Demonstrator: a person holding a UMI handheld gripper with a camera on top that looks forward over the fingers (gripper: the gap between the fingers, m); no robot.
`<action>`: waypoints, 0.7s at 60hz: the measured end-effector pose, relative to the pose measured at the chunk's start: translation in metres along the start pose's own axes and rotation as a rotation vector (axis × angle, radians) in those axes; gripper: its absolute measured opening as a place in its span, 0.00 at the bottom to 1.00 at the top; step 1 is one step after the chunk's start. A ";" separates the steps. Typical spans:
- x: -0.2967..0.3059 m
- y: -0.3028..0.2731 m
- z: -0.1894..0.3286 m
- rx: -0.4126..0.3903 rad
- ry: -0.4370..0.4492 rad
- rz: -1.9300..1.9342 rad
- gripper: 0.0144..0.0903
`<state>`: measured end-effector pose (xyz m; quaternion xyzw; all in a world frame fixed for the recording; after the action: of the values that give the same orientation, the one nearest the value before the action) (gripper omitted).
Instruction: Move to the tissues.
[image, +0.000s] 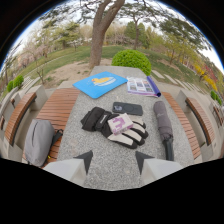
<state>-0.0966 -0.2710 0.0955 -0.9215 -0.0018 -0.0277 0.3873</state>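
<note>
Inspection of the gripper view.

1. Tool: the gripper (114, 156) is over the near edge of the stone table (95, 172). Its 2 fingers stand wide apart and hold nothing; only bare table surface lies between them.
2. Task item: a small white-and-purple packet (119, 123), judged to be the tissues, lies at 12 o'clock just ahead of the fingers. It rests on a pair of black-and-white gloves (107, 126).
3. Surroundings: a dark phone (127, 108) lies beyond the gloves at 12 o'clock. A folded grey umbrella (163, 126) lies lengthwise at 2 o'clock. A blue folder (100, 83) sits at 11 o'clock and a booklet (141, 86) at 1 o'clock, both at the far end. A grey bag (39, 142) rests on the bench at 9 o'clock.
4. Judgement: the spread fingers suit an approach only, and the path straight ahead appears unobstructed.
</note>
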 end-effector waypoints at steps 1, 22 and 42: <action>0.001 -0.002 0.004 -0.002 -0.002 -0.001 0.92; 0.015 -0.040 0.109 -0.035 -0.038 -0.014 0.92; 0.021 -0.058 0.146 -0.039 -0.044 -0.021 0.92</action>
<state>-0.0695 -0.1261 0.0360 -0.9293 -0.0194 -0.0113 0.3687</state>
